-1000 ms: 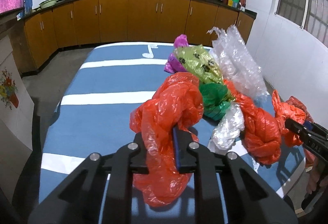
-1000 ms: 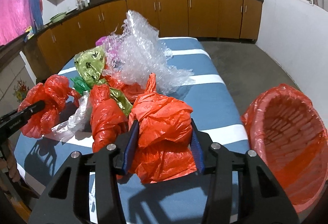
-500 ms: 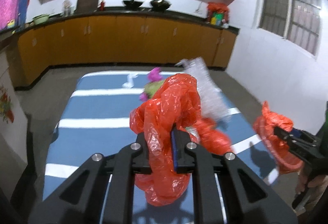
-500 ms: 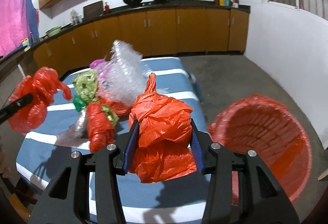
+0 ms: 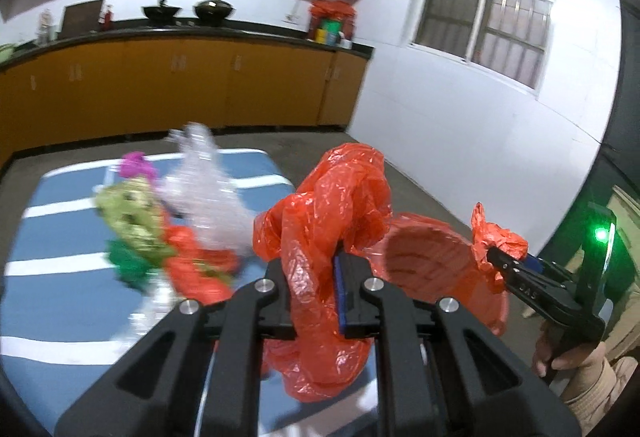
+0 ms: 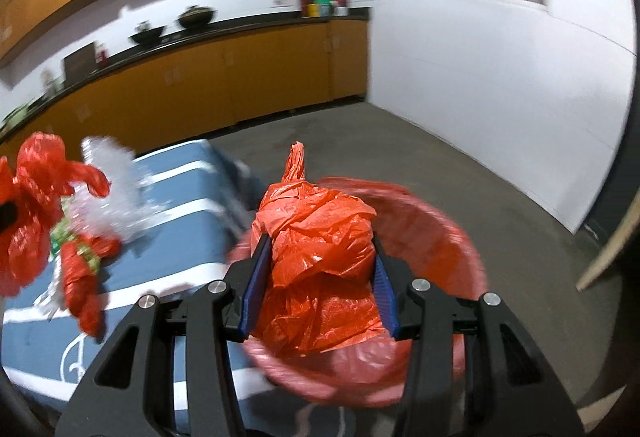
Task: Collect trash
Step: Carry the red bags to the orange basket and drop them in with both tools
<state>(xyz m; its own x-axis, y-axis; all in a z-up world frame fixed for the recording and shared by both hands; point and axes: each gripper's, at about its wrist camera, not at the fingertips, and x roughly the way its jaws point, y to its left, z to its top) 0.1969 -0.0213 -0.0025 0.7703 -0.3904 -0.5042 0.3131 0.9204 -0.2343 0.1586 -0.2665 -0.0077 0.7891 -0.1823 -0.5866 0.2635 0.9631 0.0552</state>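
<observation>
Both tools are clamped on red bags, the left tool (image 5: 338, 301) on a thin fold of one bag (image 5: 328, 237) and the right tool (image 6: 320, 293) on a bulky one (image 6: 320, 269) above the lined bin (image 6: 452, 237); the left bag may slip free short of it.

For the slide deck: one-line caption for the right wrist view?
Right tongs clamp a crumpled red plastic bag above the red-lined trash basket, beside the blue striped table of remaining bags.

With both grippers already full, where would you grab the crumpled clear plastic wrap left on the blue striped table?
Take the crumpled clear plastic wrap at its raised peak, coming from above: it stands taller than the green bag and red bags crowding its base on the blue striped table.
</observation>
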